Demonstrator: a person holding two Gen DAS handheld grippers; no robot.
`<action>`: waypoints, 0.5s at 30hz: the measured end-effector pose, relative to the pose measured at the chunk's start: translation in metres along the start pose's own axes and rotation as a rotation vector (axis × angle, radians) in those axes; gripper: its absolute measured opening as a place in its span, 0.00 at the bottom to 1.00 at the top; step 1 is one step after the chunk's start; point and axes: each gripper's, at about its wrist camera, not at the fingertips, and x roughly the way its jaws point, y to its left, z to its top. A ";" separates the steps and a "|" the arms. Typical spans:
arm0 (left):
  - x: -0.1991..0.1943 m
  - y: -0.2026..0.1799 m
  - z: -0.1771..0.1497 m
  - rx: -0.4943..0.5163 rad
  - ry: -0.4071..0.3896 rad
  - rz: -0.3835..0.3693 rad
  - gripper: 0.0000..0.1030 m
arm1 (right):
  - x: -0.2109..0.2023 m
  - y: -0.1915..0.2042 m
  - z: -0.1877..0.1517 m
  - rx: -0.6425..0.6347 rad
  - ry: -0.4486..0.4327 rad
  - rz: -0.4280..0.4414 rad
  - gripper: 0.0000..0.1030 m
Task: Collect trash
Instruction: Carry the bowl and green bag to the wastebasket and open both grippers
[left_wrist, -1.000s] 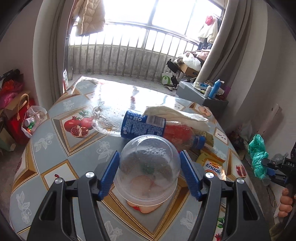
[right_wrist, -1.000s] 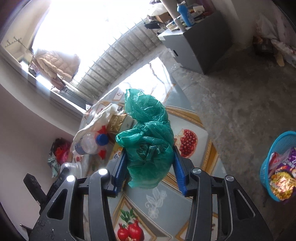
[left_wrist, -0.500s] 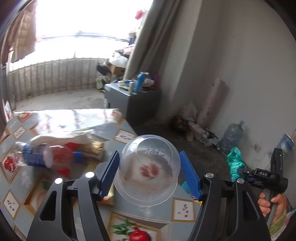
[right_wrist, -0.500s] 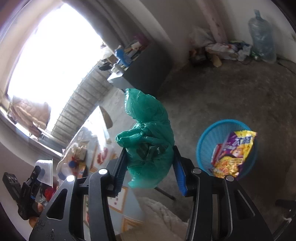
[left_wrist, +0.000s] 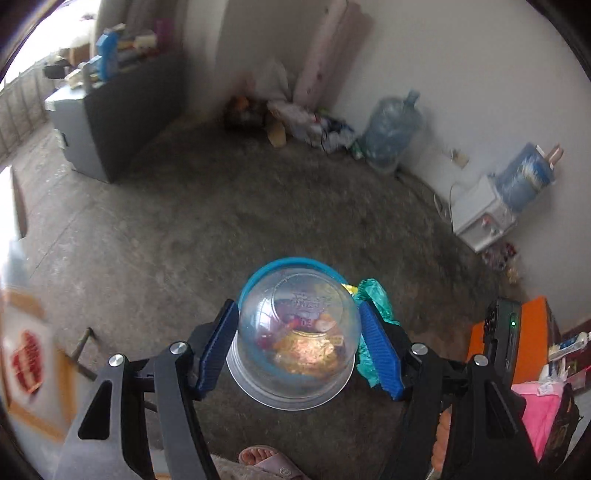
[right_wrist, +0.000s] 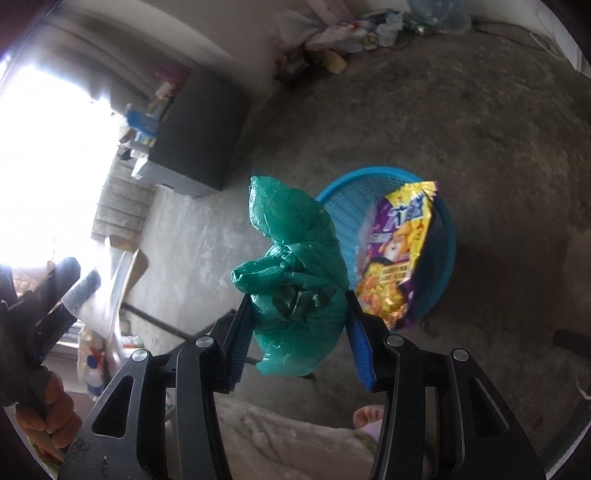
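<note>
Two tools: one clear cup (left_wrist: 297, 332), one green bag (right_wrist: 295, 273), one blue basket (right_wrist: 439, 258)

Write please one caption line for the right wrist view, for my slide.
Right gripper holds a crumpled green plastic bag above the floor beside a blue basket containing a snack packet.

Bare concrete floor (right_wrist: 498, 122) lies open around the blue basket (right_wrist: 441, 258); an upright snack bag (right_wrist: 397, 251) crowds the basket's mouth.
</note>
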 end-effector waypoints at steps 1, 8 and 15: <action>0.018 -0.007 0.005 0.009 0.031 0.004 0.64 | 0.007 -0.005 0.004 0.008 0.006 -0.005 0.45; 0.115 -0.032 0.022 0.014 0.140 0.079 0.80 | 0.054 -0.038 0.029 0.038 0.031 -0.028 0.59; 0.126 -0.021 0.014 -0.045 0.146 0.074 0.80 | 0.052 -0.054 0.024 0.068 0.018 -0.032 0.59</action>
